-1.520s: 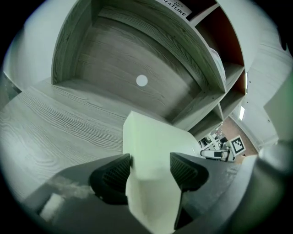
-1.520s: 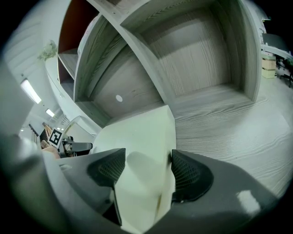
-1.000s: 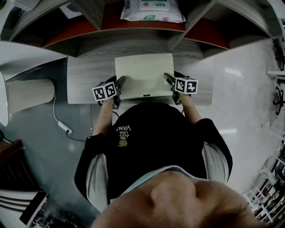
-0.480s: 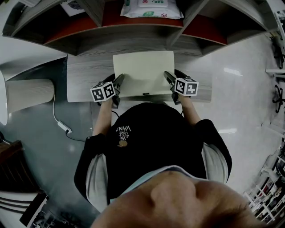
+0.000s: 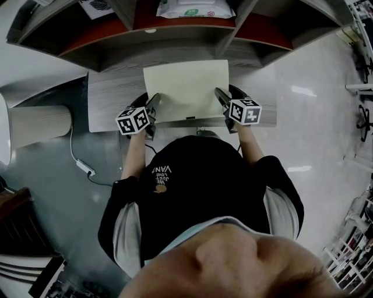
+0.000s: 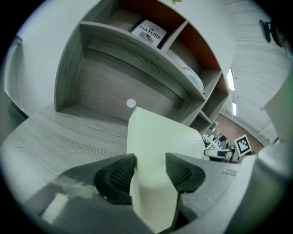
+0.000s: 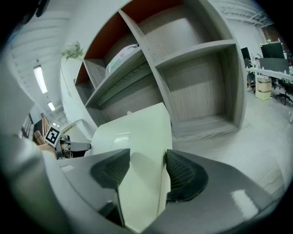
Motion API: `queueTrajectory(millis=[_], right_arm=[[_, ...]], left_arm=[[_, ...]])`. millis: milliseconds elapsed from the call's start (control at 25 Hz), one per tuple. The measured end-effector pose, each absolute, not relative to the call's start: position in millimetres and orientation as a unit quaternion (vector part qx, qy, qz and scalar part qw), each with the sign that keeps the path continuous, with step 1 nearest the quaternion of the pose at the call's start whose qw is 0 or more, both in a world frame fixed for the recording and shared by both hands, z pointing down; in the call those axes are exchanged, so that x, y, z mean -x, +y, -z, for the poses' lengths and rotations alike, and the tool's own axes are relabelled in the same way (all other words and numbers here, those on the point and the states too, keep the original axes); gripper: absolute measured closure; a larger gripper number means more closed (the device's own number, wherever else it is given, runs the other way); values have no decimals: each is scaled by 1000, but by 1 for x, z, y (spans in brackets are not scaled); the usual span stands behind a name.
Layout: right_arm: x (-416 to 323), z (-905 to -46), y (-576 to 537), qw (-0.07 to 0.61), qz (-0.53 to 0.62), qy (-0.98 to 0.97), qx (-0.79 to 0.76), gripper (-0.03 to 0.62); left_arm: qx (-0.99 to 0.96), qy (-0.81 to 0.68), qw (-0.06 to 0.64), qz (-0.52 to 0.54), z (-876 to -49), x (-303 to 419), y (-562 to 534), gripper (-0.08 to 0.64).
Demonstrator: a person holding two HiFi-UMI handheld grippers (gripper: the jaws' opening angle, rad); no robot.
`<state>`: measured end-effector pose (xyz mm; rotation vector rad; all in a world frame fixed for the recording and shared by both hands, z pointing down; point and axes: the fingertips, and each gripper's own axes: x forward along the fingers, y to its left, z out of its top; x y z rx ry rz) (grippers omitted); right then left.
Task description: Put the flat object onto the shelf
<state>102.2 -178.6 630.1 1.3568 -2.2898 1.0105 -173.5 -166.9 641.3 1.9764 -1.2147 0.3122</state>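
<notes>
Flat box [image 5: 186,87]: It is pale and thin. It sits between the two hand-held grippers, which hold its left and right edges. It is lifted off the tabletop [image 5: 111,105]. Its far edge points away from the hand-held grippers, toward the shelf [image 5: 175,49].

Left hand-held gripper [image 6: 150,170]: It is pinching the left edge of the flat box. Its two dark bumpy pads press on the box, one on each face.

Right hand-held gripper [image 7: 147,169]: It is pinching the right edge of the flat box, which sits between its two pads. Its jaws have just been closing a little on the box.

Left cube [image 5: 133,120]: It is black and white, on the back of the left hand-held gripper, near the person's arm.

Right cube [image 5: 245,111]: It is the same kind, on the back of the right hand-held gripper.

Tabletop: It is gray wood, under both hand-held grippers and the box.

Shelf: It is gray wood with red back walls. It stands just ahead of both hand-held grippers, past the far edge of the box.

White dot [image 6: 131,103]: It is small and round, on the shelf's back wall, straight ahead of the left hand-held gripper.

Wipes pack [image 5: 192,7]: It is white and lies on a higher shelf board, ahead of the hand-held grippers.

Book [image 6: 150,33]: It lies in a shelf space high up ahead of the left hand-held gripper.

Post [image 5: 38,123]: It is pale and round, far out to the left of the left hand-held gripper.

Cable [image 5: 76,154]: It is white and lies on the floor, to the left of the left hand-held gripper and nearer the person.
</notes>
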Motion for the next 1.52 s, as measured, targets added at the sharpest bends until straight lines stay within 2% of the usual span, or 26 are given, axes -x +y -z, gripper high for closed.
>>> queueTrajectory(millis=[640,1520], right_arm=[[-97,-555,-175,66,-283,-819,-495,370],[-97,-443,-169,-36,-187,-841,-507,393]], left_arm=[[-806,-483,335,-69,-585,185,-163,347],[-851,-481,211,13,-468,194,-170,367]])
